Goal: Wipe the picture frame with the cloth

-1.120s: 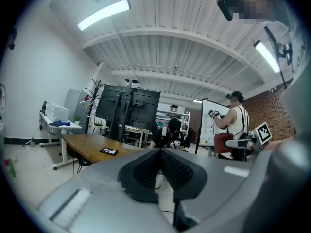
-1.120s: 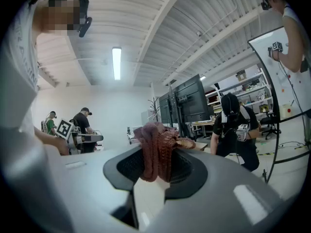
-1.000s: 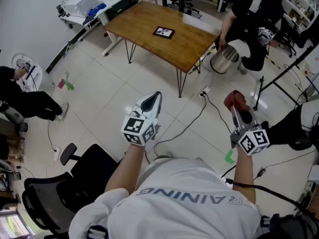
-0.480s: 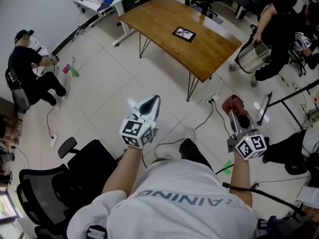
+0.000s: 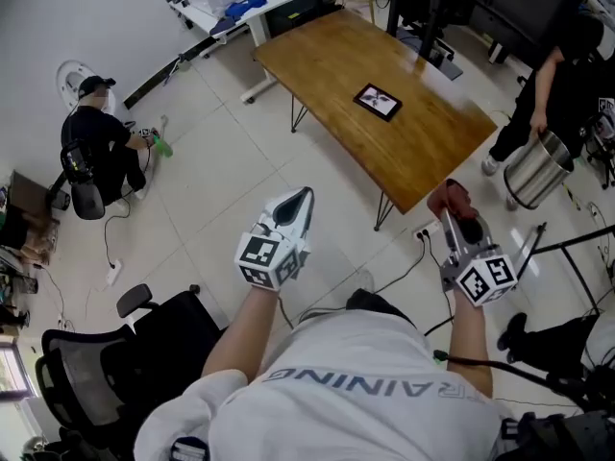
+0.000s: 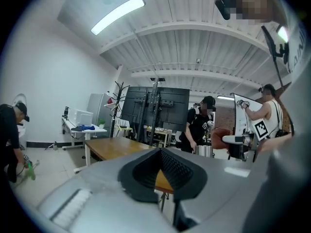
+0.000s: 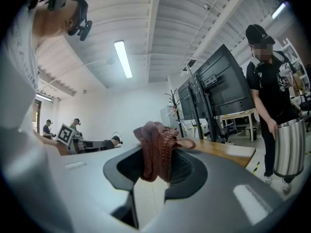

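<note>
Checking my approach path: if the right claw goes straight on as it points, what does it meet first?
Likely the near edge of the wooden table. The right claw, shut on the cloth, points toward it with nothing visible between. Depth is unclear.

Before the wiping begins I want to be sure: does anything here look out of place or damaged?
Nothing stands out. The picture frame lies flat on the wooden table, and the right claw holds the cloth. Only a loose cable trails over the floor by the table.
</note>
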The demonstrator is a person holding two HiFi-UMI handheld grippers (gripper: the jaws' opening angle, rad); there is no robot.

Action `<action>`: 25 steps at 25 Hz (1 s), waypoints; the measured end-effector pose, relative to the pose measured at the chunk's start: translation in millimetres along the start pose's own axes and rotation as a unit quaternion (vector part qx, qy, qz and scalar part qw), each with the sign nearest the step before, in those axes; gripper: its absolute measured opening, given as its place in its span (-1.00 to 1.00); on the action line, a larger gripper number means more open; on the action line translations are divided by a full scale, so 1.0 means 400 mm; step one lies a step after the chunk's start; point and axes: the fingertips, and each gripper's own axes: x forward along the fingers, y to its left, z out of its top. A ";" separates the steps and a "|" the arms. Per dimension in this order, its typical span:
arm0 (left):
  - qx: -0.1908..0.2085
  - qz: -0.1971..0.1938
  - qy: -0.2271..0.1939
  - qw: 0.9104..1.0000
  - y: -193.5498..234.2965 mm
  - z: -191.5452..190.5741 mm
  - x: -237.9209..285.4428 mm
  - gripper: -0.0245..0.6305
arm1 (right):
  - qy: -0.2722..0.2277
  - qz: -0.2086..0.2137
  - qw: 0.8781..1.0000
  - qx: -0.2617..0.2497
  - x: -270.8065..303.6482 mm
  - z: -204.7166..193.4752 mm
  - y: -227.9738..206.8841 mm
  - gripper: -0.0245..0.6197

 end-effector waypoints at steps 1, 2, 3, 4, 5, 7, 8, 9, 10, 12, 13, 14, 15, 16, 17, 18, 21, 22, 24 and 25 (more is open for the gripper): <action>0.001 0.008 -0.001 1.000 0.016 0.009 0.032 -0.91 | 0.000 0.008 1.000 0.003 0.033 0.006 -0.028 -0.57; 0.000 0.016 -0.002 1.000 0.031 0.019 0.064 -0.91 | -0.001 0.013 1.000 0.008 0.065 0.011 -0.058 -0.57; 0.000 0.022 -0.002 1.000 0.042 0.028 0.094 -0.91 | -0.002 0.018 1.000 0.013 0.094 0.018 -0.086 -0.57; 0.000 0.026 -0.002 1.000 0.048 0.037 0.121 -0.91 | -0.002 0.022 1.000 0.017 0.119 0.027 -0.112 -0.58; 0.001 0.029 -0.002 1.000 0.051 0.048 0.147 -0.91 | -0.002 0.026 0.999 0.018 0.143 0.037 -0.137 -0.58; 0.002 0.034 -0.002 0.999 0.060 0.074 0.198 -0.91 | -0.001 0.032 0.999 0.019 0.191 0.057 -0.180 -0.57; 0.003 0.036 -0.001 0.999 0.067 0.085 0.218 -0.91 | -0.001 0.035 0.999 0.023 0.212 0.063 -0.195 -0.57; 0.005 0.037 0.001 0.999 0.075 0.092 0.234 -0.91 | -0.001 0.037 0.999 0.028 0.229 0.064 -0.204 -0.57; 0.009 0.037 0.004 0.999 0.084 0.096 0.245 -0.91 | 0.000 0.040 0.999 0.032 0.244 0.062 -0.209 -0.58; 0.017 0.037 0.007 0.999 0.107 0.102 0.269 -0.91 | 0.001 0.044 0.998 0.038 0.276 0.053 -0.219 -0.57; 0.016 0.037 0.007 0.999 0.119 0.108 0.284 -0.91 | 0.003 0.044 0.998 0.041 0.293 0.048 -0.226 -0.57; 0.014 0.035 0.006 0.999 0.131 0.114 0.302 -0.91 | 0.004 0.042 0.998 0.043 0.310 0.043 -0.234 -0.57; 0.012 0.032 0.006 0.999 0.143 0.117 0.322 -0.91 | 0.005 0.040 0.998 0.045 0.327 0.041 -0.241 -0.58; 0.010 0.027 0.007 1.000 0.157 0.117 0.344 -0.91 | 0.005 0.037 0.998 0.045 0.344 0.039 -0.247 -0.57; 0.009 0.021 0.008 1.000 0.174 0.115 0.368 -0.91 | 0.005 0.032 0.999 0.043 0.362 0.039 -0.253 -0.57; 0.007 0.014 0.009 1.000 0.192 0.111 0.394 -0.91 | 0.006 0.027 0.999 0.041 0.379 0.039 -0.261 -0.58; -0.001 -0.011 0.010 1.000 0.254 0.103 0.493 -0.91 | 0.010 -0.001 0.999 0.032 0.434 0.042 -0.298 -0.57; -0.002 -0.022 0.010 1.000 0.276 0.104 0.533 -0.91 | 0.009 -0.013 0.999 0.030 0.457 0.045 -0.316 -0.57; -0.002 -0.045 0.012 0.999 0.321 0.109 0.618 -0.91 | 0.006 -0.041 0.999 0.030 0.506 0.052 -0.353 -0.57; -0.001 -0.058 0.015 0.998 0.342 0.113 0.660 -0.91 | 0.004 -0.056 0.998 0.031 0.532 0.056 -0.369 -0.57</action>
